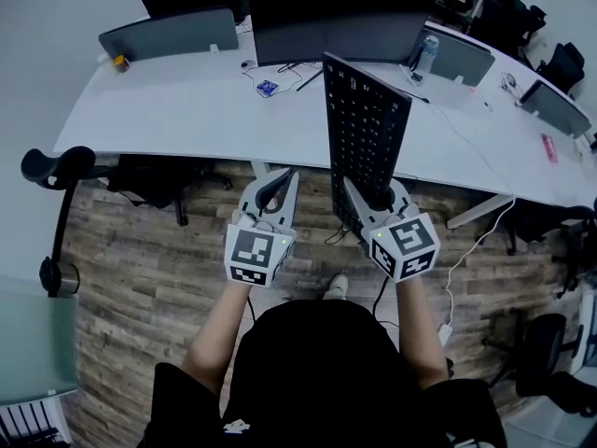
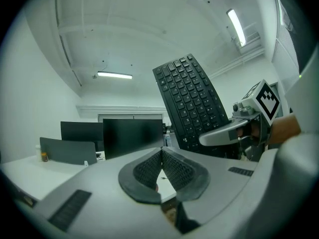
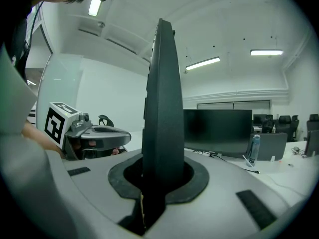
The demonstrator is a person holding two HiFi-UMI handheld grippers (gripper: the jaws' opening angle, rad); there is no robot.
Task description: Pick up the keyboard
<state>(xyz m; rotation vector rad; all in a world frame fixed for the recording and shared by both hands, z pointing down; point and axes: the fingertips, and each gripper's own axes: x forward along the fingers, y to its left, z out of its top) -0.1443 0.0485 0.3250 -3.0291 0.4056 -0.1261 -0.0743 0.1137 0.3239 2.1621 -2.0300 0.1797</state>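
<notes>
White desk (image 1: 187,110) runs across the far side, with a dark monitor (image 1: 336,21) standing on it. The black keyboard (image 1: 366,133) is up in the air on edge, keys facing left, its near end grasped between the jaws of the right gripper (image 1: 378,197). Just left, the left gripper (image 1: 278,187) hangs with jaws clenched on nothing. A bottle (image 1: 427,54) stands far right.

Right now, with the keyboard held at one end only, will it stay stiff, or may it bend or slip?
The keyboard is probably stiff: it juts straight from the right gripper without sagging. It seems fairly light, as one gripper carries it alone. It could pivot or slip, since only its near end is clamped.
</notes>
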